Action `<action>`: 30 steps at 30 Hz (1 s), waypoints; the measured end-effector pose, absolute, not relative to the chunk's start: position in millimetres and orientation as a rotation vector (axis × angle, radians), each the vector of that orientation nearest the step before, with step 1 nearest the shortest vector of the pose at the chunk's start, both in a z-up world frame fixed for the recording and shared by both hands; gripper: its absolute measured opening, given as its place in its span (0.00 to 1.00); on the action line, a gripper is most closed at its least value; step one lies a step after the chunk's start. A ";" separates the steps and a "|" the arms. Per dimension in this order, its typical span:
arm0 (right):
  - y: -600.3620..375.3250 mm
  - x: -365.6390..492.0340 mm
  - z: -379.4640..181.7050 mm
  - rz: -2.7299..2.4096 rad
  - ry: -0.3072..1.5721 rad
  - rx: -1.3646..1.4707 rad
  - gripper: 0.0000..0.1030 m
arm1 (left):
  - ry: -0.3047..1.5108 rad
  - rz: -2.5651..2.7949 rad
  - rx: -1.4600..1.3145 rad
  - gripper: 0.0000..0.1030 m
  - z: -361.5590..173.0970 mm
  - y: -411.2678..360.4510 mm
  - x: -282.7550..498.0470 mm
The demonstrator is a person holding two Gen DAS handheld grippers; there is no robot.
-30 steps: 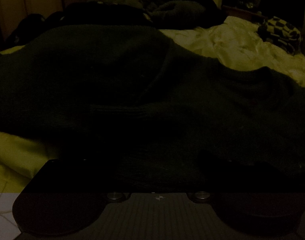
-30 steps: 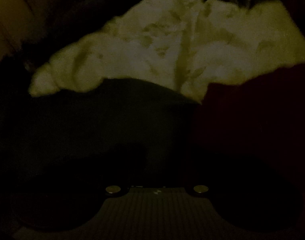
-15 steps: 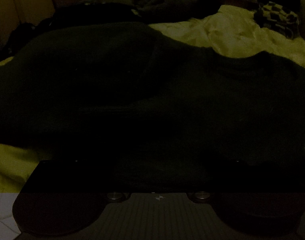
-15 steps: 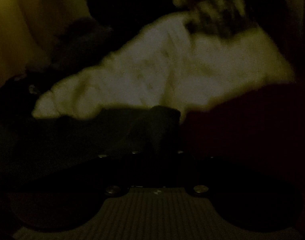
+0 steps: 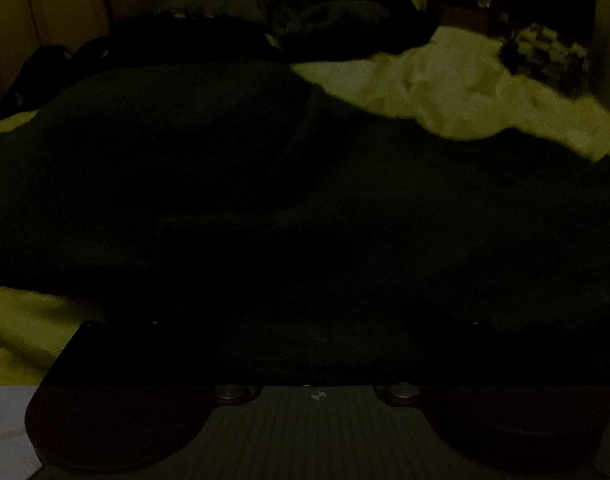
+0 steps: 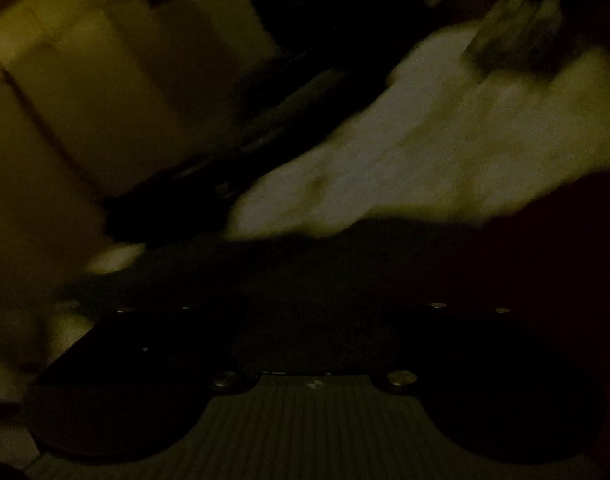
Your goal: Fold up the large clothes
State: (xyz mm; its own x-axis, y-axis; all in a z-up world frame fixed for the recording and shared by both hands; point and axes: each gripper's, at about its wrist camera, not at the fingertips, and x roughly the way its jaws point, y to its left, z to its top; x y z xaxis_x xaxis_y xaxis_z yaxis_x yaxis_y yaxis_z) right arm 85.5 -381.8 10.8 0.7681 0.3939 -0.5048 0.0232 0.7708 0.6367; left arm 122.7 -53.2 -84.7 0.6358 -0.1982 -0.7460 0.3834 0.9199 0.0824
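A large dark garment [image 5: 265, 180] lies spread over a pale bed sheet [image 5: 445, 92] and fills most of the left wrist view. My left gripper [image 5: 317, 328] sits low over its near edge, fingers wide apart, with dark cloth under the gap; no grip shows. In the blurred right wrist view the same garment [image 6: 305, 272] lies beyond my right gripper [image 6: 311, 312]. Its jaws are opening and stand wide, with nothing pressed between them. A dark red cloth [image 6: 545, 260] lies at the right.
A checkered item [image 5: 545, 52] sits at the far right of the bed, blurred in the right wrist view [image 6: 513, 36]. A heap of dark clothes [image 5: 305, 24] lies at the back. Pale cabinet panels [image 6: 85, 100] stand to the left.
My right gripper went from shut to wide open, rose and tilted up, so wall and cabinet now show. The left gripper stayed almost still over the garment.
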 end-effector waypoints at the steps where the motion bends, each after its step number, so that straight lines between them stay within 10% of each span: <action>1: -375.5 80.9 7.5 0.254 0.700 0.690 0.82 | 0.816 -0.340 0.217 1.00 -77.7 -49.4 121.0; 12: -331.0 67.6 -47.2 0.286 0.768 0.617 0.84 | 0.557 -0.048 0.083 1.00 15.6 69.2 136.8; 30: -324.7 64.7 -62.4 0.250 0.789 0.633 0.84 | 0.665 0.350 -0.112 1.00 -5.8 141.1 211.5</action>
State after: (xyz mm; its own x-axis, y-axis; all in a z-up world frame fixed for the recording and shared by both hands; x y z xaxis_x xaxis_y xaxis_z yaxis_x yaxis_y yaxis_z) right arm 64.7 -324.7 -62.4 0.6875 0.4348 -0.5816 0.0210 0.7887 0.6145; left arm 211.5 141.1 -5.8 0.7307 0.2820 -0.6218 -0.3530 0.9356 0.0094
